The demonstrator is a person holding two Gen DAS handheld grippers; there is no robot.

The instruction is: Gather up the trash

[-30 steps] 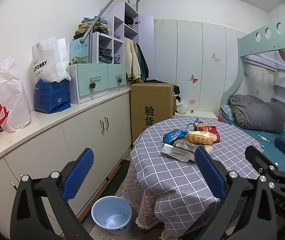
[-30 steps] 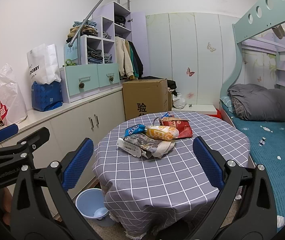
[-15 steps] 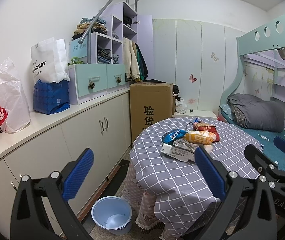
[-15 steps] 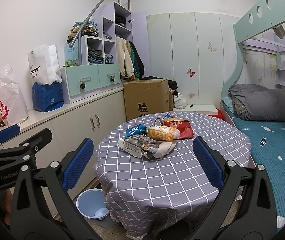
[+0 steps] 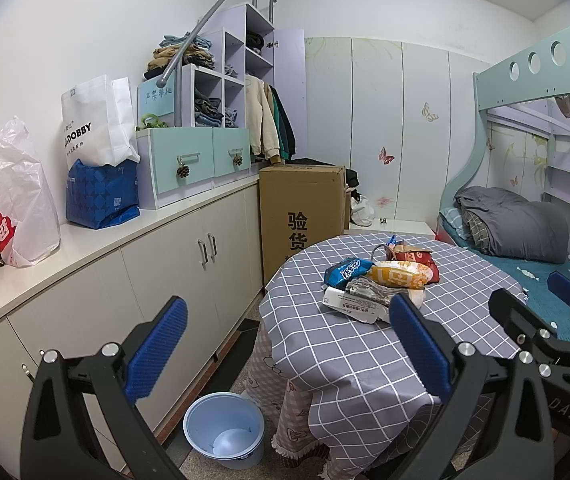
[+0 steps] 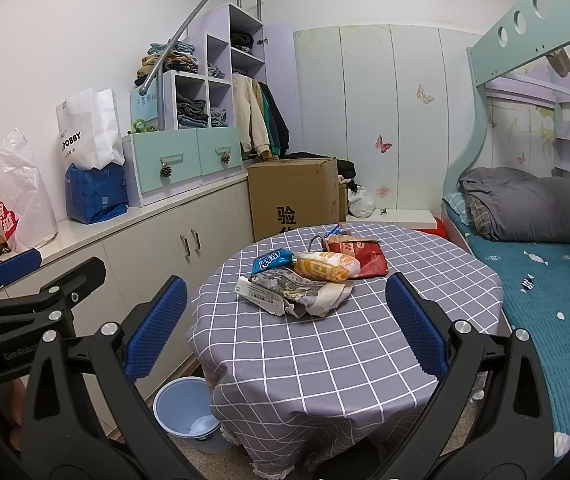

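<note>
Wrappers (image 6: 305, 276) heaped on table (image 6: 325, 360); bin (image 5: 224, 428) on floor beside.

A cardboard box (image 5: 302, 210) stands beside the cabinets (image 5: 189, 264); a grey duvet (image 6: 521, 204) lies on the bunk bed (image 6: 533, 280).

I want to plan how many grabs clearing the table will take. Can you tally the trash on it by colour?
Blue snack packet: 1
Orange-yellow snack packet: 1
Red snack bag: 1
White printed carton: 1
Grey crumpled wrapper: 1
Beige wrapper: 1
Total: 6 that I can separate; the pile overlaps, so more may be hidden.
</note>
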